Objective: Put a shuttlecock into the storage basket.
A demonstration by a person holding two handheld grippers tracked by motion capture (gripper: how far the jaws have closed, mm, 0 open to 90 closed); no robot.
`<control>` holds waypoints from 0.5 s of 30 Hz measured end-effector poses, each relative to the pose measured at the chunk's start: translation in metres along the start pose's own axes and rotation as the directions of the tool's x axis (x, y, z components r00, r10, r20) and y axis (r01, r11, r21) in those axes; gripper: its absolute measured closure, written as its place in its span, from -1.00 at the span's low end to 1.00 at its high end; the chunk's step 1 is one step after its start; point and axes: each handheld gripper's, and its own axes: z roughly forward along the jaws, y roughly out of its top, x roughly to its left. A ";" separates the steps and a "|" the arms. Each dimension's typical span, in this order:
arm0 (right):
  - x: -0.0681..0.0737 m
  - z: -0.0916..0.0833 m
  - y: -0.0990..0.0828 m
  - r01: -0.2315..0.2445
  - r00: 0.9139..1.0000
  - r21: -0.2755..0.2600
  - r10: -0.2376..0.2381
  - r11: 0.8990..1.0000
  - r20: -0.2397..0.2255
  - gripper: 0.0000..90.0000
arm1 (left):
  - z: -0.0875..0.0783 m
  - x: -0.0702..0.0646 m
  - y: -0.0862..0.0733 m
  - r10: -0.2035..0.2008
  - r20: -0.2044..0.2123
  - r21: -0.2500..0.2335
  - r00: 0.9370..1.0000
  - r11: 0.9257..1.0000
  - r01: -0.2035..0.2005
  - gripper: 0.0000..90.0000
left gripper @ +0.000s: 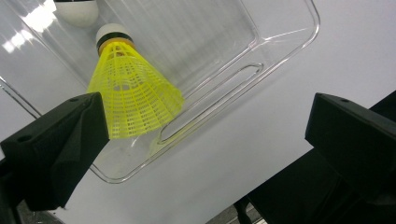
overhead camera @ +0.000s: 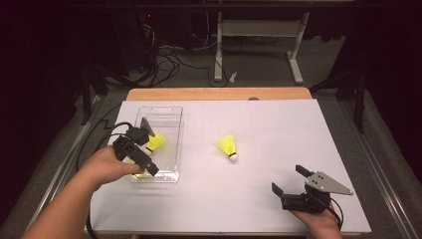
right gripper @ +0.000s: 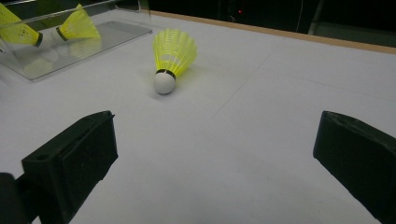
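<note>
Facing forward from the near right corner, your right tool (overhead camera: 290,182) rests with its jaws apart and nothing between them. The loose yellow plastic-mesh shuttlecock with a white rounded cork (overhead camera: 228,148) lies ahead of it and to the left, well apart, out on the middle of the counter. Its long axis tilts: the cork touches the surface toward you, and the skirt flares up and away. Your right hand is the nearer one. Your left tool (overhead camera: 144,144) hangs over the clear plastic rectangular tray (overhead camera: 174,110) at the left, jaws wide and holding nothing, with a yellow shuttlecock (left gripper: 130,93) lying inside the tray just beyond them. A white sheet (overhead camera: 278,129) covers the wooden counter (overhead camera: 219,94). Beyond its far edge lie a dim floor, cables and a pale table frame (overhead camera: 259,30).
</note>
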 end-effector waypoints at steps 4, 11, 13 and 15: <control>0.001 0.001 0.000 -0.004 1.000 0.001 0.004 1.000 0.000 -0.99 | 0.001 -0.001 0.001 -0.002 0.002 0.003 1.000 1.000 0.002 -0.98; 0.004 0.004 0.002 -0.005 1.000 -0.001 0.005 1.000 -0.002 -0.99 | 0.000 -0.006 0.002 0.002 0.008 0.008 1.000 1.000 -0.002 -0.98; 0.005 0.005 0.002 -0.005 1.000 0.002 0.005 1.000 -0.003 -0.99 | 0.000 -0.009 0.004 0.007 0.011 0.005 1.000 1.000 -0.008 -0.98; 0.006 0.006 0.003 -0.002 1.000 0.002 0.002 1.000 -0.003 -0.99 | 0.000 -0.011 0.005 0.013 0.015 0.006 1.000 1.000 -0.013 -0.98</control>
